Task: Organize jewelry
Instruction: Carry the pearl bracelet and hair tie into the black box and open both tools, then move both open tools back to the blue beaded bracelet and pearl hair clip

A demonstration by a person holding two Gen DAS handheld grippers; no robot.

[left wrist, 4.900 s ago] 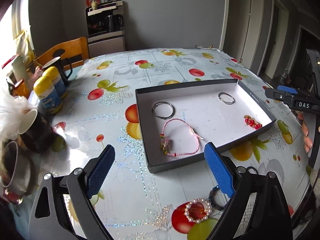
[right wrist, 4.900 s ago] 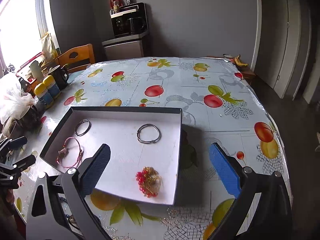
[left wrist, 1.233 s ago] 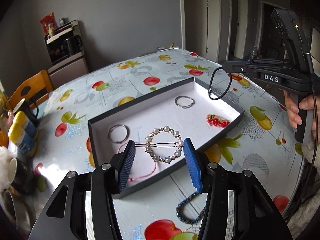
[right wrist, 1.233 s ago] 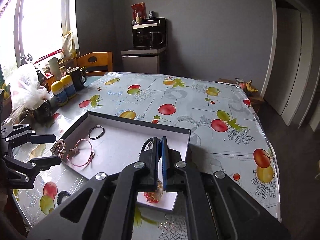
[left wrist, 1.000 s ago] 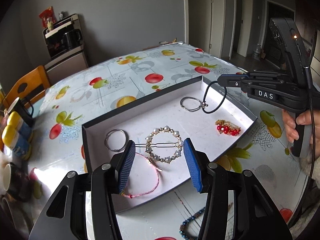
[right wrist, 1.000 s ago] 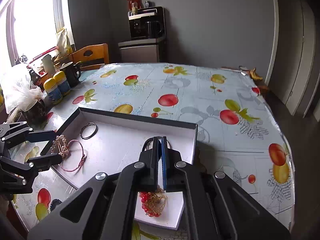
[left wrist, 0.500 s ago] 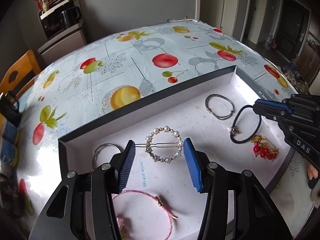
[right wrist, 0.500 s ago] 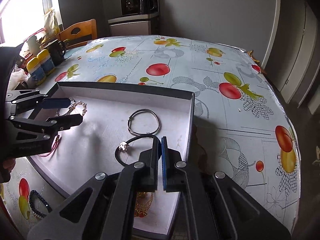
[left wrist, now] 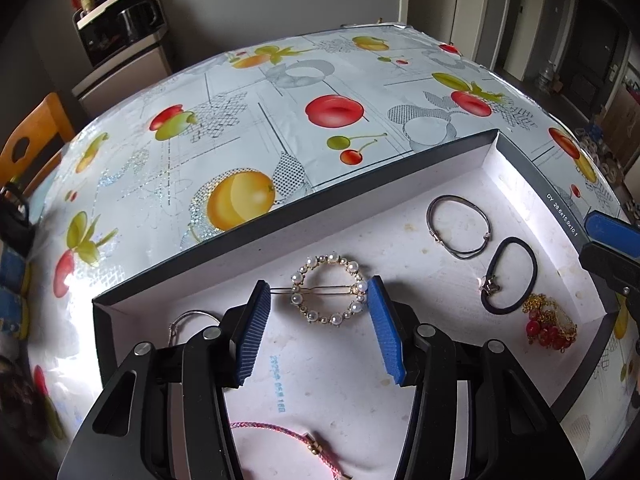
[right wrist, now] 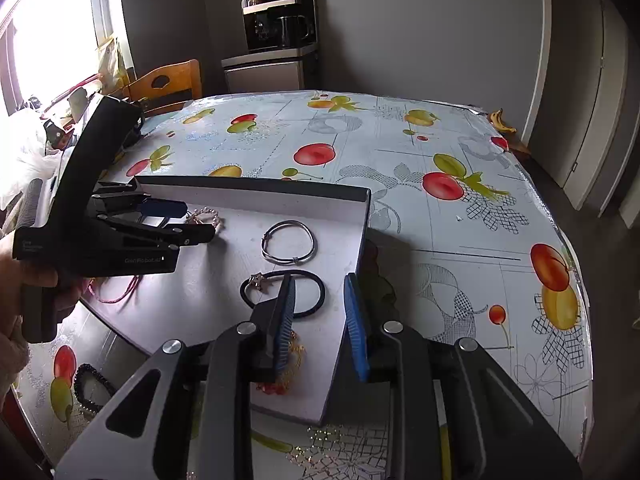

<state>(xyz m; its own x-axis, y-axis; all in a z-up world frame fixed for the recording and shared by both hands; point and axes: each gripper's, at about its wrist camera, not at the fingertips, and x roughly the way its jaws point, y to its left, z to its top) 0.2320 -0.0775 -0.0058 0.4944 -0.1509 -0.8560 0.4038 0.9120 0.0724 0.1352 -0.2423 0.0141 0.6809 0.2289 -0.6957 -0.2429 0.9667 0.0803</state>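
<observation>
Left wrist view, left to right. At the box's (left wrist: 280, 216) near-left corner lies a silver ring (left wrist: 188, 316), partly hidden behind the left gripper (left wrist: 319, 308). Below it a pink cord bracelet (left wrist: 280, 436) runs under the gripper body. The left gripper's fingers are clamped on the pearl clip (left wrist: 329, 295): the clip's straight pin spans from one blue pad (left wrist: 252, 332) to the other, so its long axis lies across the fingers, with the pearl circle upright between them. The clip hangs over the white floor near the box's middle, and whether it touches the floor cannot be told. Further right lie a silver bangle (left wrist: 458, 227), then a black hair tie (left wrist: 509, 276), then a red bead cluster (left wrist: 550, 326) in the far-right corner. The right gripper's (left wrist: 612, 240) fingertips enter at the right edge.

Right wrist view, left to right. A hand (right wrist: 32, 292) holds the left gripper (right wrist: 192, 220) over the box's left half. The bangle (right wrist: 287, 242) and hair tie (right wrist: 282, 290) lie flat to its right. The right gripper's (right wrist: 319, 320) jaws are opening; the hair tie lies on the floor just ahead of and below the left pad (right wrist: 285, 320), free of both pads.

The coming move likely turns on the clip: bare floor lies directly under it, between ring and bangle, and the left hand is the one that bears it.
</observation>
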